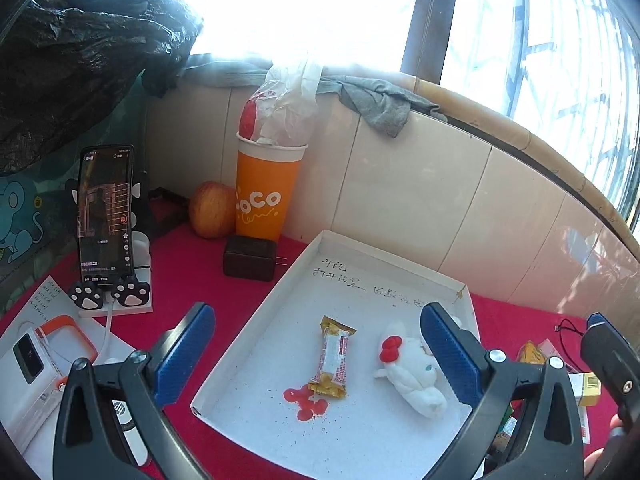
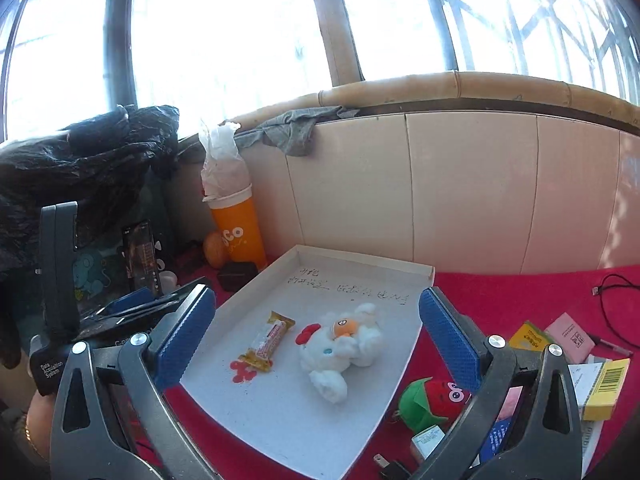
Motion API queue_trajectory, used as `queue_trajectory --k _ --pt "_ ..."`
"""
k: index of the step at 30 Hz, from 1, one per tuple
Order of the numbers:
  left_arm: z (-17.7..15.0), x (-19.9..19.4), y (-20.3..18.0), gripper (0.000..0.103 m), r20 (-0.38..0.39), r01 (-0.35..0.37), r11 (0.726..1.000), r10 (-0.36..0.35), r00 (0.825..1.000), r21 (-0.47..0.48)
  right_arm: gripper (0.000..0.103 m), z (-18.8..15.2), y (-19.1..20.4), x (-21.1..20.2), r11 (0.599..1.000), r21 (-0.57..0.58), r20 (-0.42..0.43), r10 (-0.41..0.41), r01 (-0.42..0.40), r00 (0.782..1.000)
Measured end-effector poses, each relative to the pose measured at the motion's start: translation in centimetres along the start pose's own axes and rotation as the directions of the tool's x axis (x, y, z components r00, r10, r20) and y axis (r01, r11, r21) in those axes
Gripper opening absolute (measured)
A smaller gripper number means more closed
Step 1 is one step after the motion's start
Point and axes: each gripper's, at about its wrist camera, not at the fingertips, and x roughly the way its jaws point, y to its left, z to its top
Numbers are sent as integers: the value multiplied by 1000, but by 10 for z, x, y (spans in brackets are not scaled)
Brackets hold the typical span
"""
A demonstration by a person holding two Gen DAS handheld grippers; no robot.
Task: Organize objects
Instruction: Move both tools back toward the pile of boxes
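The white tray [image 1: 404, 258] lies on the red cloth [image 1: 188, 264] and serves as the landmark here. Inside it, near the middle, a snack bar [image 1: 333, 356] in a yellow-and-white wrapper lies flat, its long axis running from the tray's near edge toward the handwritten far end, tilted a little; its near end touches a red stain [image 1: 306, 402] on the tray floor. Just beside the bar, toward the tray's right wall, a white plush toy [image 1: 412, 376] with a red bow lies on its side, head toward the far end — in the right wrist view its orange-marked face [image 2: 343, 327] turns upward. The left gripper [image 1: 318, 354] hovers over the tray with its jaws spread wide and nothing between them; its right finger hides part of the plush. The right gripper [image 2: 316, 340] is likewise spread wide and empty above the tray. Outside the tray's right wall sit a red-and-green plush [image 2: 434, 398], partly behind a finger, and small boxes [image 2: 606, 388] cut off by the frame. Beyond the tray's far-left corner stand an orange cup [image 1: 264, 196], an apple [image 1: 211, 209], a black charger [image 1: 250, 258] and a phone [image 1: 106, 216] on a stand — the writing in the tray is too faint to read.
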Motion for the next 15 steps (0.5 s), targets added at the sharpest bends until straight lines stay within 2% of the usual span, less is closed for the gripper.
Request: queue_trajectory --k 3,6,11,15 --pt "-8 -19 -11 103 11 58 998 -58 998 28 103 4 -11 -45 999 27 63 31 -33 998" --pt "-18 -30 -29 103 5 126 990 -127 992 64 103 4 -33 -95 997 68 132 25 -34 991" --pt "-37 -45 -68 103 -34 252 958 -250 968 134 103 -1 -81 -163 986 148 209 -105 74 972" --pt "-53 -51 -100 103 -87 334 928 -323 942 168 103 -10 -110 -182 961 224 154 -201 164 967"
